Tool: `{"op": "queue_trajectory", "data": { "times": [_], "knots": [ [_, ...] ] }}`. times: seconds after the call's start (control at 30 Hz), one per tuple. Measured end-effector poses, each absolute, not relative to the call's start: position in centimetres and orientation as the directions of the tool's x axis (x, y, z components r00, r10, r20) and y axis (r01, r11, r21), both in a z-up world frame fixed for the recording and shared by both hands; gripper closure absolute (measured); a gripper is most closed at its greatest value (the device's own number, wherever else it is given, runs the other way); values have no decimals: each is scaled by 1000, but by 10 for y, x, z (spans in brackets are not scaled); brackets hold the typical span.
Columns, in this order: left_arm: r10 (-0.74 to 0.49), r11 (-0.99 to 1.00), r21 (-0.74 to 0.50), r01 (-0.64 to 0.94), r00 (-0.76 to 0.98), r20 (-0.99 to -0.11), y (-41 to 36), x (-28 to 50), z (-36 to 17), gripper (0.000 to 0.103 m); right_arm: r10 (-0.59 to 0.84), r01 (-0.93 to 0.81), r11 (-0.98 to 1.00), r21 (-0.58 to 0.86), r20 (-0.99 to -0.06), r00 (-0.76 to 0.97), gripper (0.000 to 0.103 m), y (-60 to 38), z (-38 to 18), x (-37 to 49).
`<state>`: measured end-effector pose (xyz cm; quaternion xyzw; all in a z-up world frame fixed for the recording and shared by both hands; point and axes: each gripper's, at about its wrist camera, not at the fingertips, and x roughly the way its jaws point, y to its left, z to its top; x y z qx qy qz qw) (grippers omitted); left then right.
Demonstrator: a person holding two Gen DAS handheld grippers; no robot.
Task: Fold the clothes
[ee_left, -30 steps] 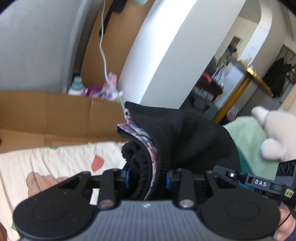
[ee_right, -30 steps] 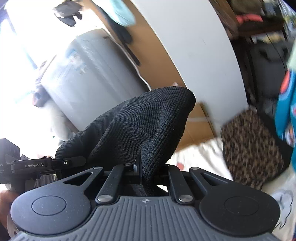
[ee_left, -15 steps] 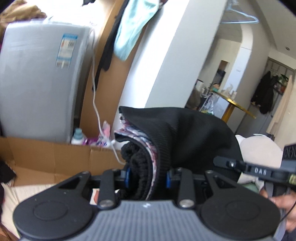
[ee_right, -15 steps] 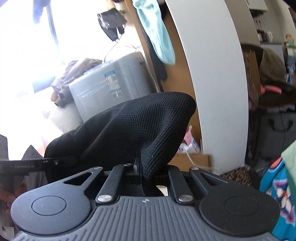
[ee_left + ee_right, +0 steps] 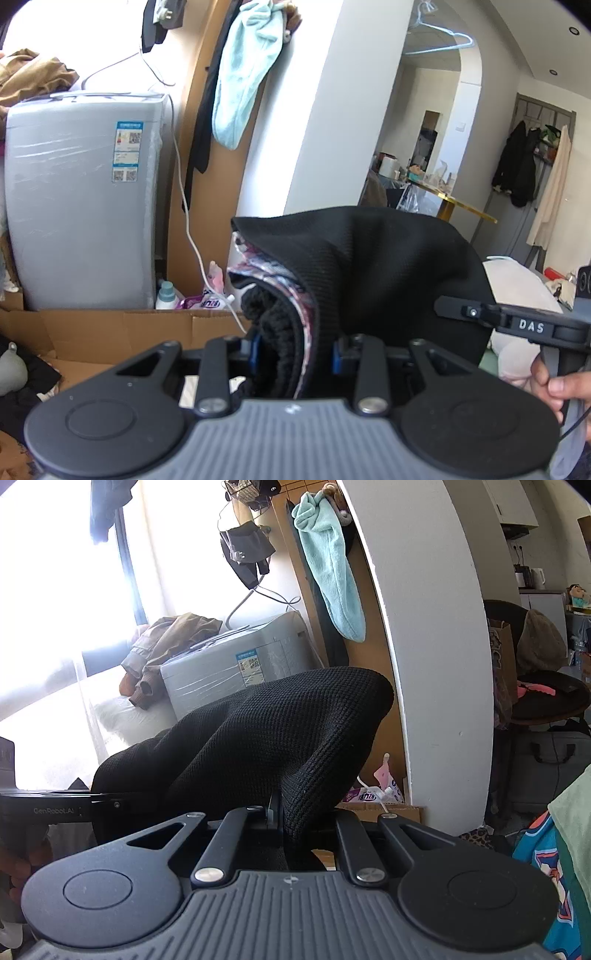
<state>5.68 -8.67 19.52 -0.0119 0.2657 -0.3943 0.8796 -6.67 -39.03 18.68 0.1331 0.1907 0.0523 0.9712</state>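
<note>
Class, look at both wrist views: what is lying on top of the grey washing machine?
A crumpled brown jacket lies on the washing machine, over its window-side end. A white cable rises from the lid. The jacket hides whatever is beneath it, and window glare washes out the area behind.

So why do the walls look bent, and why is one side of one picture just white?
Left wrist view: the fisheye lens bows the white pillar; the black garment is sharp. Right wrist view: the window is blown out to white glare, so the washing machine beside it looks washed out, while the pillar again curves.
</note>
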Motion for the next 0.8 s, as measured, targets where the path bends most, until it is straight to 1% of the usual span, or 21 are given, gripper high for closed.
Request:
{"op": "queue_trajectory", "data": {
  "times": [0.3,0.5,0.67,0.8],
  "knots": [
    [-687,712,-256,653,574,-445,-85,36,191,67,142,-55,966,253,-342,929,96,-386,190,-83],
    [-676,724,-250,643,589,-443,-109,30,185,67,135,-46,965,256,-345,929,96,-412,180,-83],
    [-676,732,-278,622,610,-414,-133,25,178,67,118,-27,965,260,-342,932,96,-437,179,-85],
    [-670,741,-311,596,617,-414,-153,26,171,67,97,-7,968,251,-346,933,96,-455,175,-82]
  ]
}}
